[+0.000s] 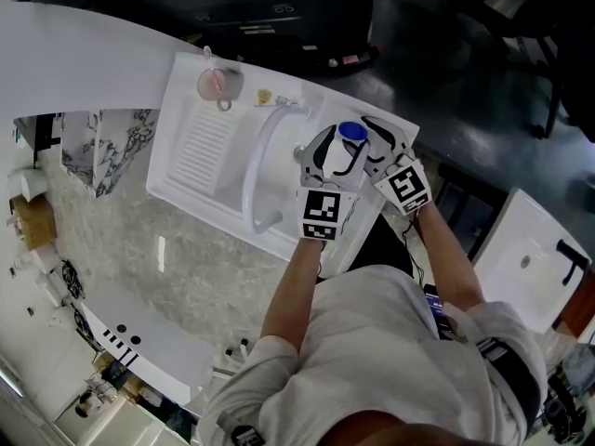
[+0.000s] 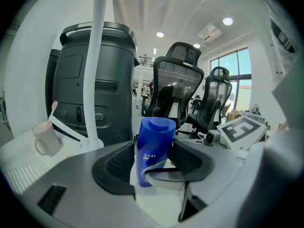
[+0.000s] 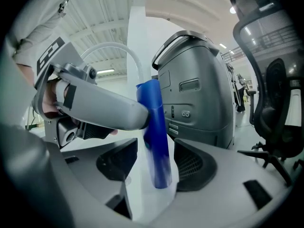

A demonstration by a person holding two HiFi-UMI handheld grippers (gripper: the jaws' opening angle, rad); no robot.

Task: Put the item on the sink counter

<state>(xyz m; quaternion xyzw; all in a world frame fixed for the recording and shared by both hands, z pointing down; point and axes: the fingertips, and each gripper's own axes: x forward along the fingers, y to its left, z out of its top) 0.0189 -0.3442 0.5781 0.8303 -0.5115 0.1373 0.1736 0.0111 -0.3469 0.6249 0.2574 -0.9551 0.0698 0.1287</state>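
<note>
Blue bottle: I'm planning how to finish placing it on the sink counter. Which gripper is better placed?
Left, probably. The left gripper has its pads pressed on the blue bottle, which stands upright on the sink counter. The right gripper has its jaws apart around the bottle, not pressing on it.

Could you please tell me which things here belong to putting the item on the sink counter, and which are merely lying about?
Job in hand: blue bottle, sink counter, left gripper shut on the bottle, right gripper open around it.
Lying about: mug with toothbrush, white faucet, office chairs, dark grey unit behind the sink.
</note>
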